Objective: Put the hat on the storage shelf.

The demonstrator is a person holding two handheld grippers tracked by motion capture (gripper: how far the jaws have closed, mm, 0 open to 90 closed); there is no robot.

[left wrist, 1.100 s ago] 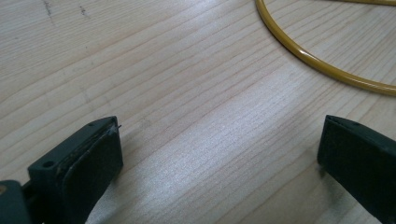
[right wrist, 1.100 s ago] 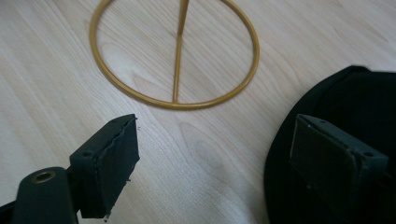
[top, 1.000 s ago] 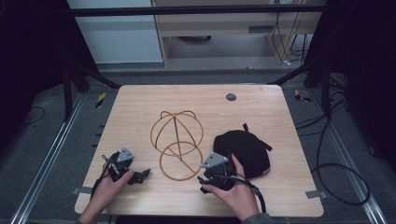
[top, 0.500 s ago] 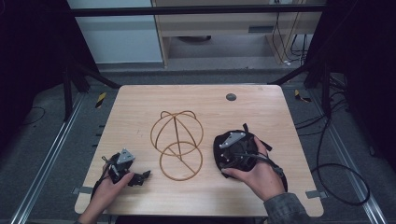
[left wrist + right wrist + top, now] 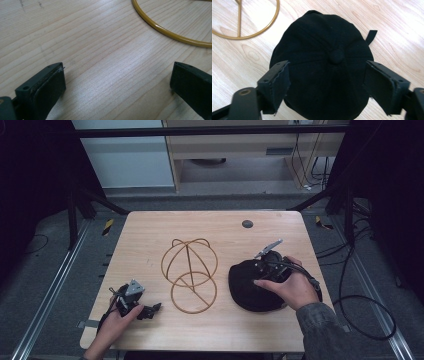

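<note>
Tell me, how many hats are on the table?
1. A black cap lies on the right side of the table, under the right gripper, beside the gold wire stand. Nothing seems to hide another.

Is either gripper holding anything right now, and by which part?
Nothing is held. The right gripper hovers over the black cap, jaws apart and just closing; the left gripper stands open over the table.

Matt black cloth cap, glossy golden wire stand, wood-grain table.
</note>
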